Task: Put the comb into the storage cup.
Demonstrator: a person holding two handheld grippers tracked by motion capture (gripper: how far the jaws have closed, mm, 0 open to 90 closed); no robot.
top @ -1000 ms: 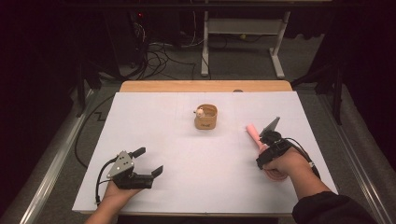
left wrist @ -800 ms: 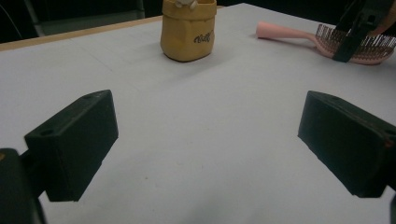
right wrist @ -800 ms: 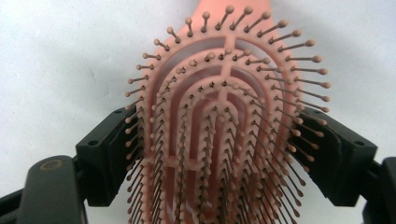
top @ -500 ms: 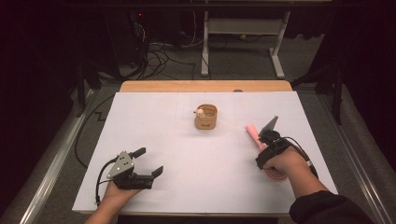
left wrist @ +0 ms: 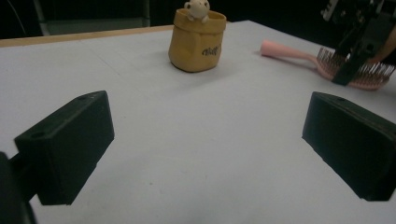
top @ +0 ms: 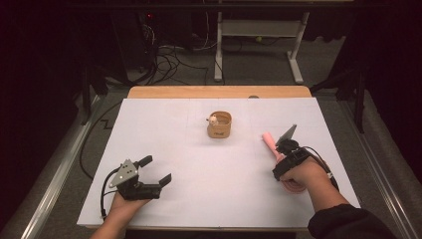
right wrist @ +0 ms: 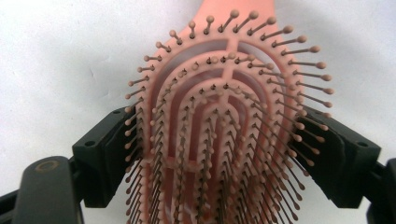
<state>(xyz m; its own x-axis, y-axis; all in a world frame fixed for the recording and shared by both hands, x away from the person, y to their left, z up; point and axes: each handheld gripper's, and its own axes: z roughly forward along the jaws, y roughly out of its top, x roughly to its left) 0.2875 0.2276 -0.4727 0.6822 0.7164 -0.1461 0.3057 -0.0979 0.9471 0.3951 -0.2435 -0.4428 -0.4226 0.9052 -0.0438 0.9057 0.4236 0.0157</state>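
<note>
A pink hairbrush lies bristles-up on a white table. The right gripper has its two black jaws on either side of the brush head, pads against the outer bristles and edges, so the jaws grip the brush at its widest part. The handle points away beyond the jaw tips. The left gripper rests low over bare tabletop with its jaws spread wide and nothing between them. Ahead of those jaws, well apart, stands a small tan fabric pouch with a little toy figure peeking over its rim.
</note>
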